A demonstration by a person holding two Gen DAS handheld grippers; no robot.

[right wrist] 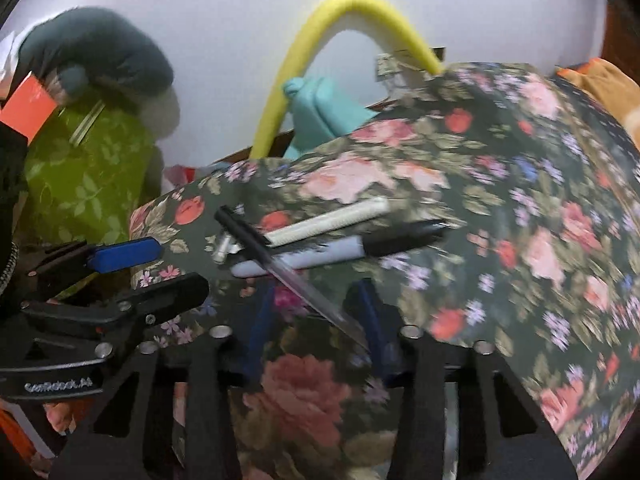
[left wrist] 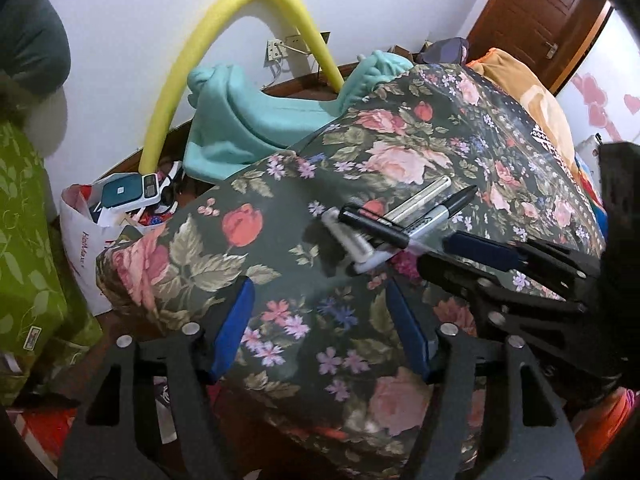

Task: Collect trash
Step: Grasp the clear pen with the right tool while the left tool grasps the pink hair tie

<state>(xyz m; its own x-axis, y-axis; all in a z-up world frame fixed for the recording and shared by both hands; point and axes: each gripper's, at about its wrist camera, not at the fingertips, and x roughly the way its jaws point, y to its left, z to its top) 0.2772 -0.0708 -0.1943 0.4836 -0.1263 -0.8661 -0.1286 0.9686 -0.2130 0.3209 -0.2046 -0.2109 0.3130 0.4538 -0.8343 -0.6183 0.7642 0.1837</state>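
Several pens and markers [left wrist: 394, 222] lie in a loose pile on a dark floral quilt [left wrist: 280, 216]. They also show in the right wrist view [right wrist: 320, 236], with a black-capped clear pen [right wrist: 280, 256] lying across a grey marker [right wrist: 340, 250] and a white pen [right wrist: 332, 220]. My left gripper [left wrist: 324, 332] is open and empty over the quilt, short of the pile. My right gripper [right wrist: 316, 332] is open, its jaws on either side of the clear pen's near end. It also shows in the left wrist view [left wrist: 460, 252], at the pile's right.
A white bag [left wrist: 92, 240] full of boxes and papers stands on the floor at the left. A green leafy cushion [left wrist: 24, 248] is beside it. A yellow foam tube [left wrist: 224, 40], a teal blanket [left wrist: 240, 120] and a wooden door [left wrist: 532, 12] lie behind.
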